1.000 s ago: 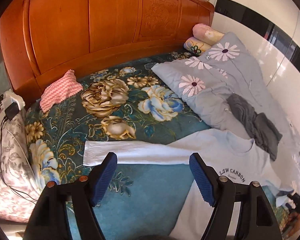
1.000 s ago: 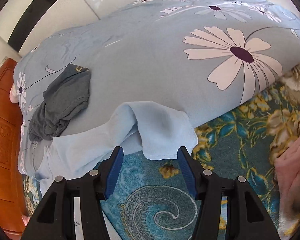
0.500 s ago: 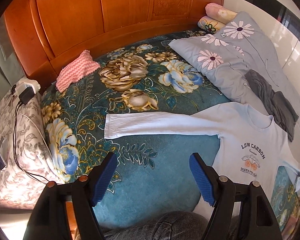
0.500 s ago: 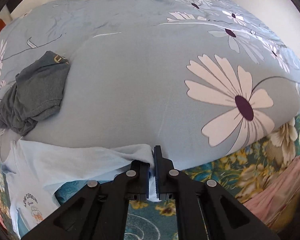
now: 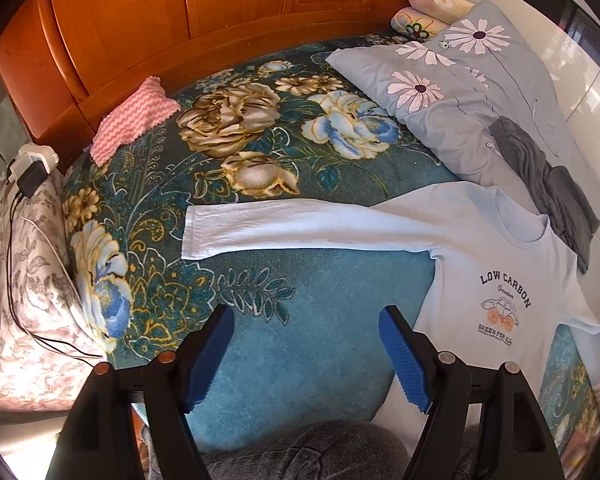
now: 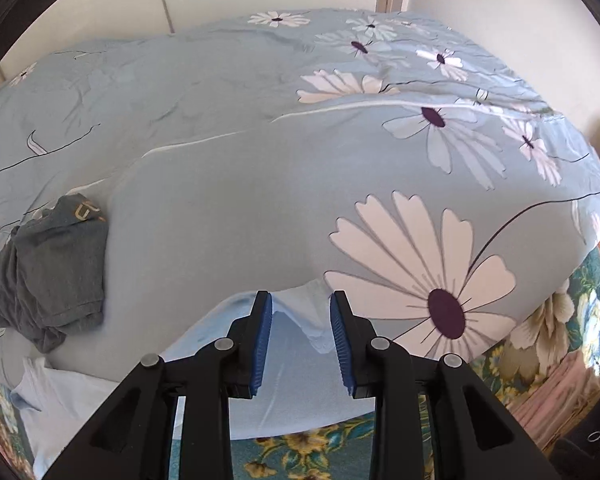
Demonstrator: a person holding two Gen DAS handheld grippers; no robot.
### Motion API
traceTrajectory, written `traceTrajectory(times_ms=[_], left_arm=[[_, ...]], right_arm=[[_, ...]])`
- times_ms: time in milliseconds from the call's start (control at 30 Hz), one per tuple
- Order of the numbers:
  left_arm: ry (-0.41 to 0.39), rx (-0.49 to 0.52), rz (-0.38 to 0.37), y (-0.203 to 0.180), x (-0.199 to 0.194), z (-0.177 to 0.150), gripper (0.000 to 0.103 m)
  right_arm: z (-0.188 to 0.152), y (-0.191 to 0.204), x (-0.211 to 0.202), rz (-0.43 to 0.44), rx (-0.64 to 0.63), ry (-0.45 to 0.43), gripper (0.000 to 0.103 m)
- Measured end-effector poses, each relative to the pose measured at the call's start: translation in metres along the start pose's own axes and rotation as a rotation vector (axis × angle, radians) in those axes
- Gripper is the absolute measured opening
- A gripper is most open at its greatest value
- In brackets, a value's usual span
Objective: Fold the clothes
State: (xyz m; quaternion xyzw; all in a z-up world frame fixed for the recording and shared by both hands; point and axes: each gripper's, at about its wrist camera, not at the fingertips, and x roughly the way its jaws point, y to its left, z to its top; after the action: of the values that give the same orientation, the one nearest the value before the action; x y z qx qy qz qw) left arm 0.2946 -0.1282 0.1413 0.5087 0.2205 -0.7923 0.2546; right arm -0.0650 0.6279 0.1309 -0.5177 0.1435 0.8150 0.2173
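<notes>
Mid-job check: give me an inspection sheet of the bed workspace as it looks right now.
Surface: floral teal blanket over the bed.
Job's things: light blue long-sleeve shirt lies print up, one sleeve stretched flat, the other sleeve on the daisy duvet.
Clutter: crumpled grey garment, pink zigzag cloth, rolled pillows.
Grippers: left gripper open, empty; right gripper open, straddling the sleeve end.
Cables: charger with black cable.
Surroundings: wooden headboard.
</notes>
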Motion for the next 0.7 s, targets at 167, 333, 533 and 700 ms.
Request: traceTrajectory(times_ms=[167,333,533,700], left_arm=[[0.033,-0.059,-0.161,-0.031,0.024,0.010,0.078],[0.173,-0.066,-0.289,-0.085,0.078,0.012,0.078],[0.175,0.021,-0.309,-0.141,0.110,0.001,0.078],[0.091,0.133,-0.315,-0.182,0.125,0.000,0.078]], right_arm=[[-0.005,-0.024,0.002,0.026,0.068,-0.003,0.037],[-0.031,-0.056,0.021,0.010,0.198,0.018,0.037],[-0.058,-0.067,0.021,0.114,0.276,-0.016,0.037],[-0.074,-0.023,0.019,0.179,-0.001,-0.022,0.038]])
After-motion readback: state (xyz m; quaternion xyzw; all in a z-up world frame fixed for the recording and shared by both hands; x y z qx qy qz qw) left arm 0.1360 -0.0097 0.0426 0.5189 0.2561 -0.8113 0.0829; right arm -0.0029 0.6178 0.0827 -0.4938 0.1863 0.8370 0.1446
